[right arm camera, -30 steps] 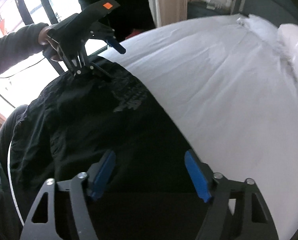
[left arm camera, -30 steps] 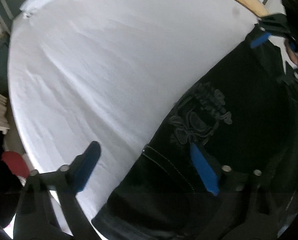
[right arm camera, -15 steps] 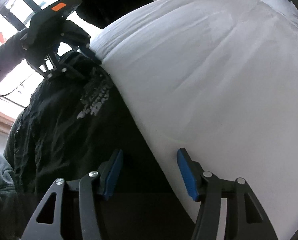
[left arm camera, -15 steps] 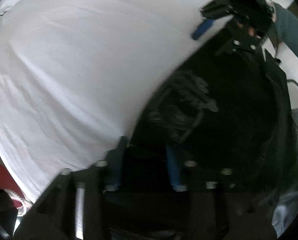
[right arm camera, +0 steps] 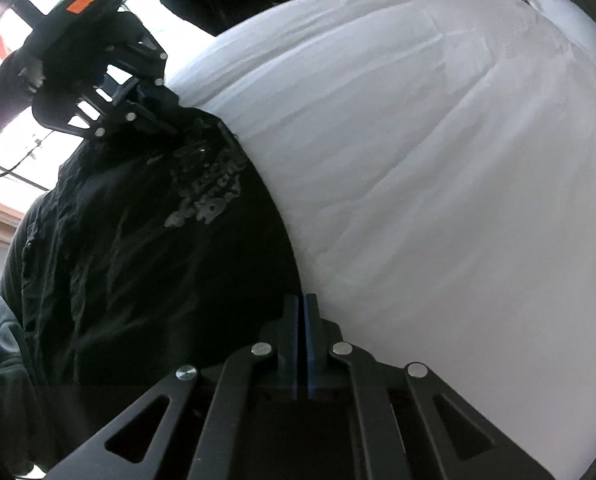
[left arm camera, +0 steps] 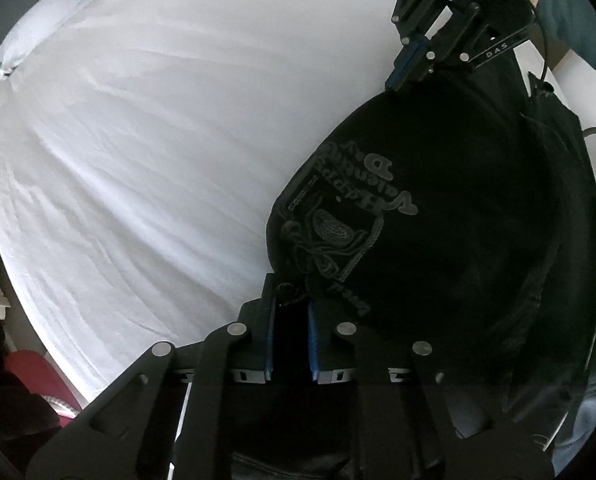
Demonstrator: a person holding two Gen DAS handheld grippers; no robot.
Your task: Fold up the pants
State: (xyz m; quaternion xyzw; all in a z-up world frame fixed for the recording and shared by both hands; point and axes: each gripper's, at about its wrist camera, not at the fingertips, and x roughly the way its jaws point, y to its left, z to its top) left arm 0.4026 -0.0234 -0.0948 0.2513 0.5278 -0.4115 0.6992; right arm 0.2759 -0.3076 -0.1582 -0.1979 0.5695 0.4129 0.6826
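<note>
Cloth against cloth, as I see it
My pants [left arm camera: 449, 208] are matt black fabric with grey stitched embroidery; the bedsheet [left arm camera: 146, 128] is white, softly creased cotton

We are seeing black pants [left arm camera: 437, 208] with a grey embroidered emblem, lying spread and wrinkled, stretching ahead from our left tool's fingertips toward our right tool.

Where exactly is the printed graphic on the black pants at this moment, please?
In the left wrist view the printed graphic sits right of centre on the black pants, just beyond the left tongs, near the white sheet.
</note>
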